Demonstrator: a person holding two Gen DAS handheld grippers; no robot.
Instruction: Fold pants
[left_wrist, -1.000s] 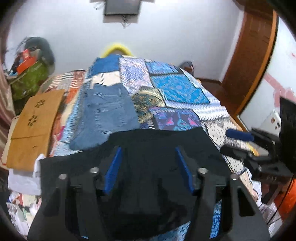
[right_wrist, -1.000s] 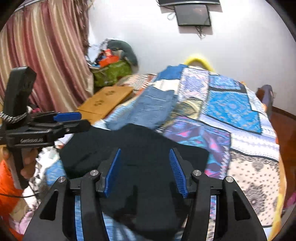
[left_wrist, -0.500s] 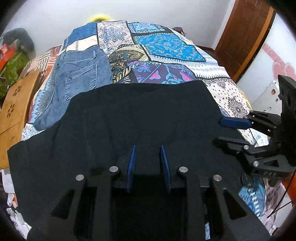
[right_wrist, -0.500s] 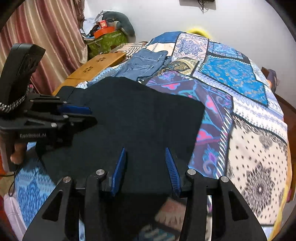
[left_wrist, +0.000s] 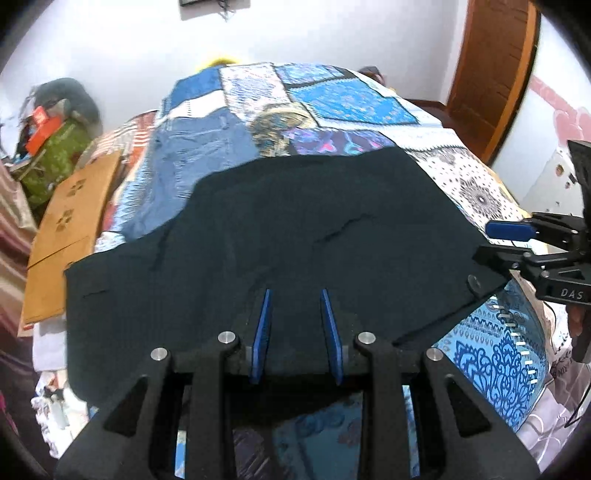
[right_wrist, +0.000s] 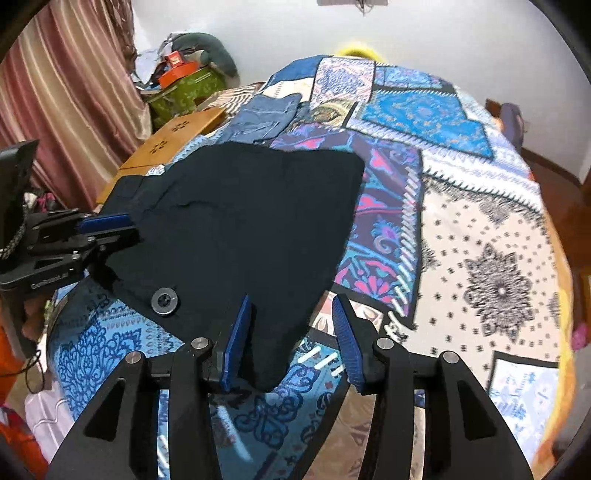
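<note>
Black pants (left_wrist: 295, 236) flat on patchwork bedspread (right_wrist: 480, 229), near edge overhanging. Left gripper (left_wrist: 297, 325) pinching waistband hem, jaws just narrowed. Right gripper (right_wrist: 291, 339) spread around corner, pads not pressing. Jeans (left_wrist: 199, 155) beyond; bedspread bare rightward.

Pants (left_wrist: 295, 229) on bed (left_wrist: 480, 184), before jeans (left_wrist: 195, 155)

Black pants (left_wrist: 295, 236) are lying spread flat across the patchwork bedspread (left_wrist: 480, 184), metal button (right_wrist: 165, 301) facing up

A home bedroom: patchwork bedspread (right_wrist: 461, 206), curtains (right_wrist: 74, 92), wooden door (left_wrist: 495, 74).
</note>
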